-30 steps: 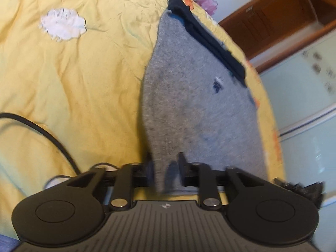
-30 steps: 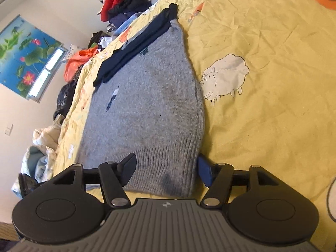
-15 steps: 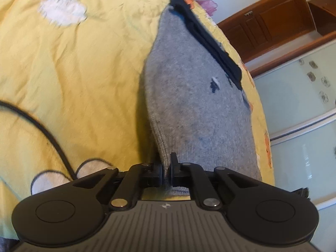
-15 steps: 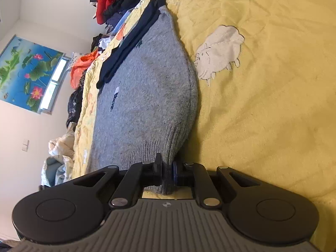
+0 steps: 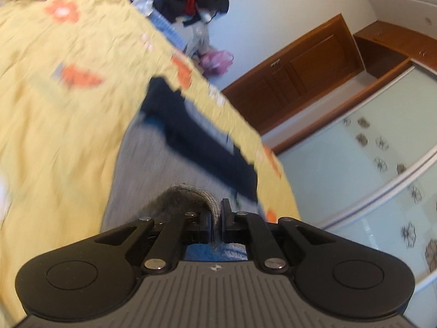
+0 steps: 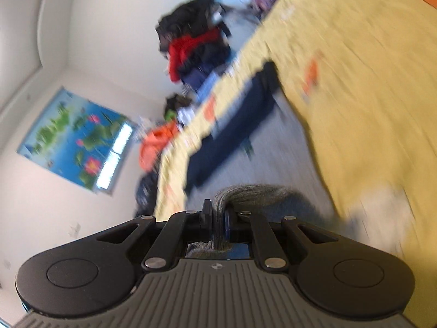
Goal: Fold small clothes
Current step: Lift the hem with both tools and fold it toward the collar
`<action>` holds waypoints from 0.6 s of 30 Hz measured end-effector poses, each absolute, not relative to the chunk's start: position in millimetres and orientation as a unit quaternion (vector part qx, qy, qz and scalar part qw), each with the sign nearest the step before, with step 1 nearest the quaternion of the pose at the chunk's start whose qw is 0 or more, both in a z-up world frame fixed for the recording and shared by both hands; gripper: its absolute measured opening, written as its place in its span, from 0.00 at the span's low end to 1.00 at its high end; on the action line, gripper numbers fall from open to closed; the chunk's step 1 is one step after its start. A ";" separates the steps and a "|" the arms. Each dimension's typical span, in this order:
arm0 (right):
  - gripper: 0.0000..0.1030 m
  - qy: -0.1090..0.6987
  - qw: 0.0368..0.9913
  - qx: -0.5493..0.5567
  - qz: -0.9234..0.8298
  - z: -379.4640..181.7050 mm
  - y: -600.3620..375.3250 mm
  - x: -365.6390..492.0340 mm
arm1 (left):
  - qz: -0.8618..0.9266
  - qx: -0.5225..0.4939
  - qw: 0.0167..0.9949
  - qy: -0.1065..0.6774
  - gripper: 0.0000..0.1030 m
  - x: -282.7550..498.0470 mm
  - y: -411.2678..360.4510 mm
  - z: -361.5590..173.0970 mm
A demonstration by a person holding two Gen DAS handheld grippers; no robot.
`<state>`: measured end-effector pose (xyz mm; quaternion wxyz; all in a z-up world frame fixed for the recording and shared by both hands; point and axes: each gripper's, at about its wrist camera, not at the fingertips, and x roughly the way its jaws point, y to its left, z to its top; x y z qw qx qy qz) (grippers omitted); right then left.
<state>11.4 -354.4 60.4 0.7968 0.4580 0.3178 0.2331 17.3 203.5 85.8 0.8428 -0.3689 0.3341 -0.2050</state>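
The grey knitted sweater [image 5: 153,169] with its dark navy collar band [image 5: 202,147] lies spread on the bed, and its near hem is gathered up off the cover in two places. The left gripper [image 5: 217,220] is pinched tight on one bunched corner of the ribbed hem, the wool curling up and over its left finger. The right gripper [image 6: 217,222] is clamped just as tightly on the other corner, a thick fold of grey knit squeezed between its pads. The far part of the sweater, collar end away from both grippers, rests flat on the cover, though it shows blurred in both views.

Under it is a crumpled yellow quilt [image 5: 54,109] printed with orange patches. At the far end of the bed sits a heap of red, black and blue clothes [image 6: 196,52]. A blue lotus-pond poster [image 6: 76,136] hangs on the white wall, and on the other side stand brown wooden cabinets [image 5: 300,76] above frosted sliding doors with flower marks [image 5: 368,164].
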 end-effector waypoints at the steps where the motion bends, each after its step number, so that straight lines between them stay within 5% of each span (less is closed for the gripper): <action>1: 0.13 0.309 0.800 0.458 0.233 64.3 -355.4 28.1 | -0.205 -0.360 0.849 0.327 0.06 34.5 199.8 90.9; 18: 0.13 0.329 0.806 0.464 0.160 16.0 -364.7 307.3 | -0.125 -0.291 0.894 0.317 0.06 312.2 165.9 77.7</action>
